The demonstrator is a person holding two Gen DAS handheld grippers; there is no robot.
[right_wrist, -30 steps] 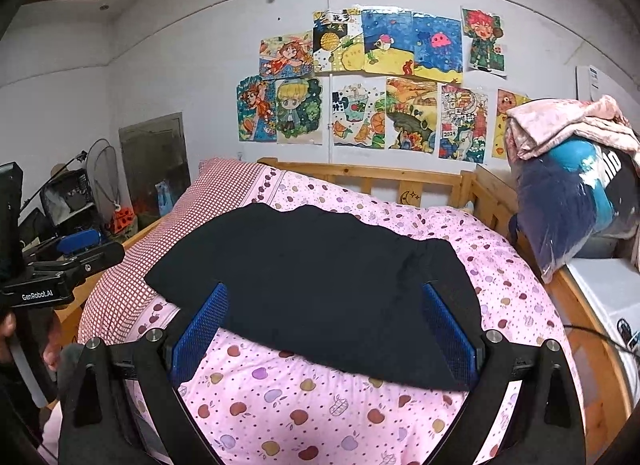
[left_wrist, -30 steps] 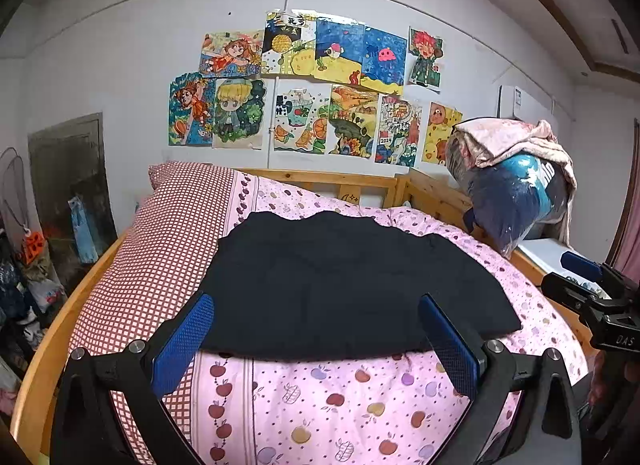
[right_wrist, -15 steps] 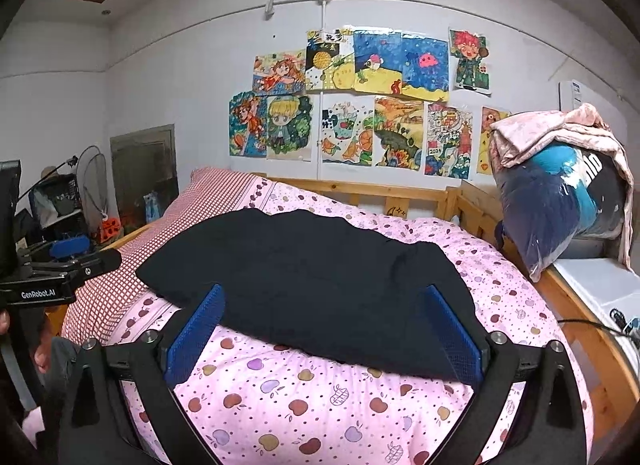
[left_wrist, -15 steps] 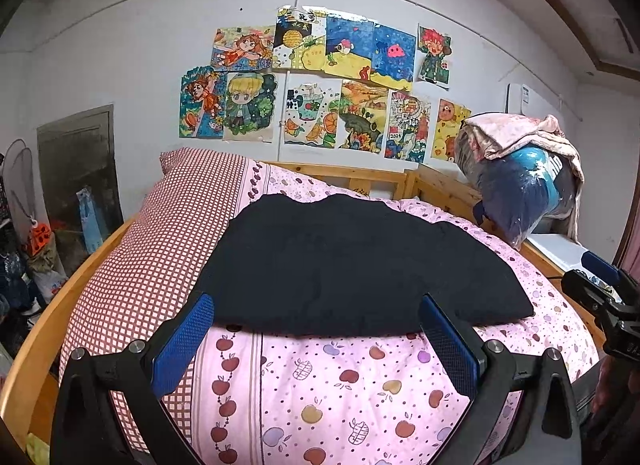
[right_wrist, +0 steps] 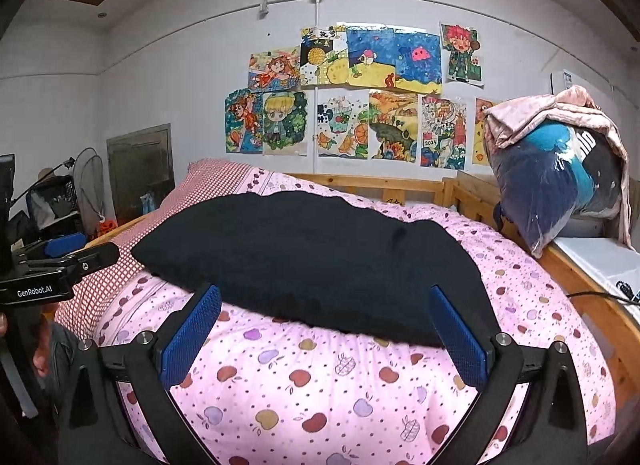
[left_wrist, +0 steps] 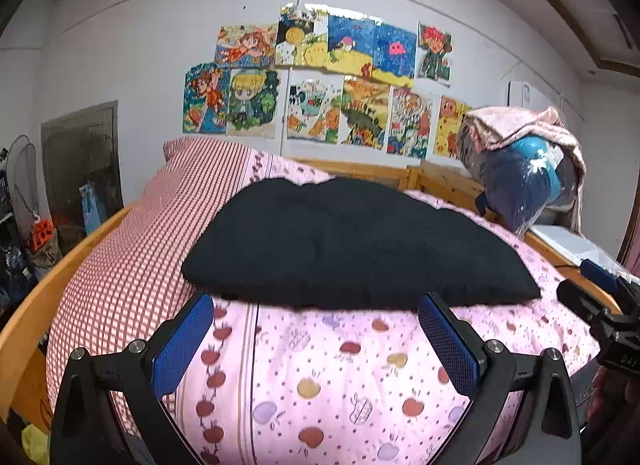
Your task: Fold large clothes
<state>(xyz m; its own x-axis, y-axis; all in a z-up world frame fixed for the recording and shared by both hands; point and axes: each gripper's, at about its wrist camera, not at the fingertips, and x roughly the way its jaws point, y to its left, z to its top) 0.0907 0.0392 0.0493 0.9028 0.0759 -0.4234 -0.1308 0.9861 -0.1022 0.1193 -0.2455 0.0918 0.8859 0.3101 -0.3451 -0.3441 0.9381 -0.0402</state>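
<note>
Left hand-held gripper (left_wrist: 316,339): black plastic frame, two fingers faced with blue textured pads (left_wrist: 182,343), silver screws at finger joints. Right hand-held gripper (right_wrist: 324,331): same build, black angular arms, blue mesh-pattern pads (right_wrist: 458,335), round silver bolts. From the right wrist view the left unit's side reads "GenRobot.AI" in white. Bit of skin at frame edge.

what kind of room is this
Most likely a child's bedroom: a wooden bed frame with an apple-print pink sheet, a black garment laid on it, and colourful drawings taped to the wall.
</note>
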